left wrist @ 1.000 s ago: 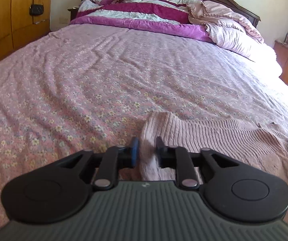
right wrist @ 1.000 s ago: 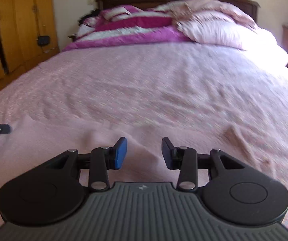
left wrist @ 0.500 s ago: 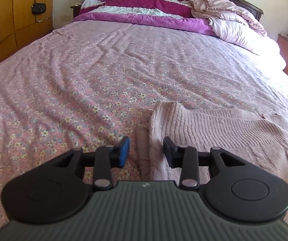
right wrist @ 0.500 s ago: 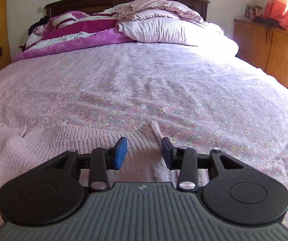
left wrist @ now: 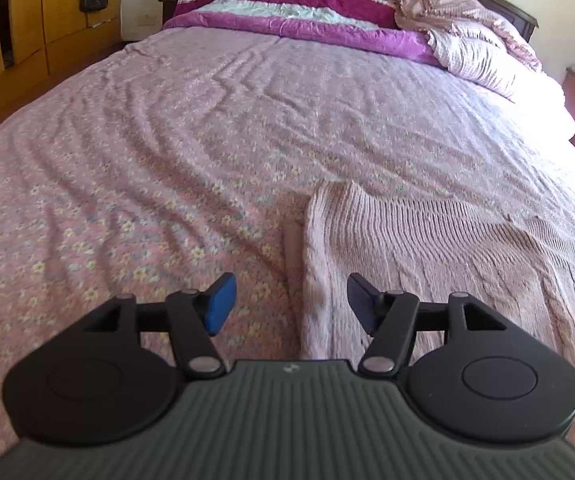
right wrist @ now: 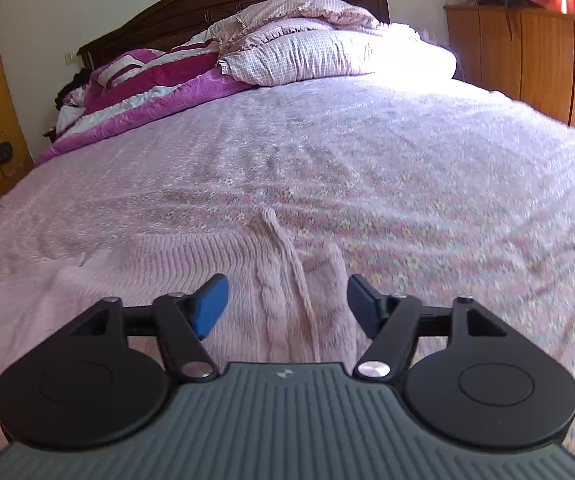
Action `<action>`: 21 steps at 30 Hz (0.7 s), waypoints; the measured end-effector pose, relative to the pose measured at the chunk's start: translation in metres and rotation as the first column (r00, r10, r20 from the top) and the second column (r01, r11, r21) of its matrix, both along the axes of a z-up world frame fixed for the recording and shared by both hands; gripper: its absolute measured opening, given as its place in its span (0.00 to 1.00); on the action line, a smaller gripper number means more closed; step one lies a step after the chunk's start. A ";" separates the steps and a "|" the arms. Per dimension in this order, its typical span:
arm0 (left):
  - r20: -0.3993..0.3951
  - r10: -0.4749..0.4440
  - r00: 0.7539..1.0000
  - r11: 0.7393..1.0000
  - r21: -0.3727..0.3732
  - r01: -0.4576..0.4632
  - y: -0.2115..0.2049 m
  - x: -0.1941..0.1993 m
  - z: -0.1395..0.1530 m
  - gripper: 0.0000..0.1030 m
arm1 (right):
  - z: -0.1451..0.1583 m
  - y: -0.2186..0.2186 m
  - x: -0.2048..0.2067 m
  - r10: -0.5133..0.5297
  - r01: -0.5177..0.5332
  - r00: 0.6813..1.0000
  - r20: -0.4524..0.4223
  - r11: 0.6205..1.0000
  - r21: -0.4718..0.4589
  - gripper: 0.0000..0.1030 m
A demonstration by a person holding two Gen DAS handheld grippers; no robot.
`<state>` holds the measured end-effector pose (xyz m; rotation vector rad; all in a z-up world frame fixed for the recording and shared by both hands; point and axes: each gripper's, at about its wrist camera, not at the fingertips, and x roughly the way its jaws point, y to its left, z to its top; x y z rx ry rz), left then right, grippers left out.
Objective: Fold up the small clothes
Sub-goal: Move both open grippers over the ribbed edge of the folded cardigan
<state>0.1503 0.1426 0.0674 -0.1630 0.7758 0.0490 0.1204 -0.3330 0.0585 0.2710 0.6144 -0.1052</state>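
A pale pink knitted sweater (left wrist: 427, 248) lies flat on the flowered bed sheet (left wrist: 167, 168). In the left wrist view its left folded edge runs up between my fingers. My left gripper (left wrist: 289, 304) hovers over that edge with its jaws opening and the pads clear of the knit. In the right wrist view the same sweater (right wrist: 159, 276) fills the lower left, and its right edge with a thin ridge lies under my right gripper (right wrist: 287, 306). That gripper's jaws are opening too, with nothing pinched between them.
Folded magenta and white quilts (left wrist: 299, 12) and checked pillows (right wrist: 319, 52) are piled at the dark headboard (right wrist: 227, 4). Wooden wardrobes (left wrist: 27, 20) stand to the left, a wooden cabinet (right wrist: 527, 56) to the right. Wrinkled sheet stretches beyond the sweater.
The left gripper let go of the sweater's edge, widened and drew back a little. The right gripper swung rightward along the sweater to its right edge and widened.
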 end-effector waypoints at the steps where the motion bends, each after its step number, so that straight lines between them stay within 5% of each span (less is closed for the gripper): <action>1: -0.007 -0.002 1.000 1.000 -0.001 0.002 -0.001 -0.003 0.001 0.61 | 0.000 -0.003 -0.005 -0.002 0.002 1.000 -0.006 1.000 0.017 0.77; 6: -0.042 -0.029 0.999 0.999 -0.029 0.028 -0.005 -0.018 0.002 0.72 | -0.006 -0.019 -0.029 -0.016 0.018 1.000 -0.020 0.993 0.114 0.85; 12: -0.074 -0.037 0.997 0.999 -0.038 0.034 -0.014 -0.036 0.003 0.72 | -0.021 -0.036 -0.047 0.025 -0.008 0.998 -0.063 0.965 0.264 0.91; 21: -0.090 -0.040 0.995 0.999 0.016 0.042 -0.040 -0.061 0.003 0.72 | -0.034 -0.036 -0.051 0.085 -0.061 0.994 -0.074 0.956 0.285 1.00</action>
